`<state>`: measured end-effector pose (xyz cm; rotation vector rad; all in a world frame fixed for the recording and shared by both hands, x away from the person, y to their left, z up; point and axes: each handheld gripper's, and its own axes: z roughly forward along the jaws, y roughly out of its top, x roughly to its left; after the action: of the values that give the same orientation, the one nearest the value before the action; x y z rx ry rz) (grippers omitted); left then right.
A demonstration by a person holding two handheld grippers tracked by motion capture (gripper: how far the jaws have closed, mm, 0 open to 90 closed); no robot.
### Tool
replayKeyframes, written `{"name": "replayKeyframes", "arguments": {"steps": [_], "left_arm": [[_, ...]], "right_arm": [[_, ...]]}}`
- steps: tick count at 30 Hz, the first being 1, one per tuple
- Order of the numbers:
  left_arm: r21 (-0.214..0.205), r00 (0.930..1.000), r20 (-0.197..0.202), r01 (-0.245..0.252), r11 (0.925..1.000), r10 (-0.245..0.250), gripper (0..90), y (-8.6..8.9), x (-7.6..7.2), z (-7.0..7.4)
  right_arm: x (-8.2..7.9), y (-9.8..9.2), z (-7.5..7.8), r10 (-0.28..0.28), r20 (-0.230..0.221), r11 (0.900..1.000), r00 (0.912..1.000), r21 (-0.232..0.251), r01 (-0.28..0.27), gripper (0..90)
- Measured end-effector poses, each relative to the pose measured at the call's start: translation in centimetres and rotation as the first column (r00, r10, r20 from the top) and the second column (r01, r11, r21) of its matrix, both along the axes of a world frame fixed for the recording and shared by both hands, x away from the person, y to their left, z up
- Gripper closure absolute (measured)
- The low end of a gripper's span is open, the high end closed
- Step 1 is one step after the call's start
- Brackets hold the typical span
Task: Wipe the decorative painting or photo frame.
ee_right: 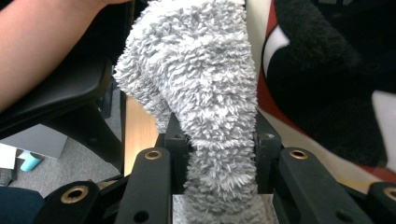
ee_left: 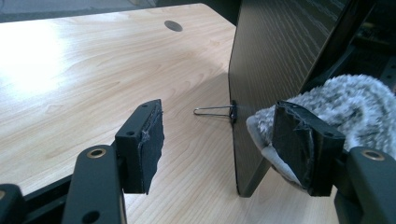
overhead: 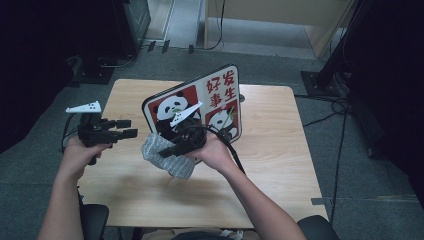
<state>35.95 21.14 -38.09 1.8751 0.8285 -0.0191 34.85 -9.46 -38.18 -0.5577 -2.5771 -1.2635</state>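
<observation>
Right gripper (overhead: 167, 150): jaws clamped on a grey fluffy cloth (overhead: 167, 156), pads pressing both sides of the bunched fabric in the right gripper view (ee_right: 210, 107). Cloth sits against the lower front face of the panda board (overhead: 200, 105), which stands tilted on the table (overhead: 280, 150) near its middle.

Left gripper (overhead: 131, 128): jaws spread, nothing between the pads; held off the board's left edge, apart from it. In the left gripper view the board's dark back (ee_left: 275, 70) stands upright, a wire clip (ee_left: 215, 111) at its edge, cloth (ee_left: 345, 100) behind the far jaw.

Bare tabletop lies left, right and near side of the board
</observation>
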Motion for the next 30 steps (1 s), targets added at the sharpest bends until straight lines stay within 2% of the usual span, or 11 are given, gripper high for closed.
{"name": "replayKeyframes", "arguments": {"steps": [13, 30], "left_arm": [[-0.004, 0.9998, -0.01, 0.018, 0.9998, -0.018, 36.3, -0.5, -0.1, 0.2], [0.005, 0.9981, 0.003, 0.061, 0.9981, -0.061, 37.5, -2.0, -0.5, 0.6]], "right_arm": [[-0.5, -0.4, -1.8, 0.001, -0.011, 0.9997, 0.9999, -0.023, -0.001, 67.7], [-0.9, -0.6, -4.2, 0.001, -0.03, 0.999, 0.9996, -0.046, -0.002, 67.6]]}}
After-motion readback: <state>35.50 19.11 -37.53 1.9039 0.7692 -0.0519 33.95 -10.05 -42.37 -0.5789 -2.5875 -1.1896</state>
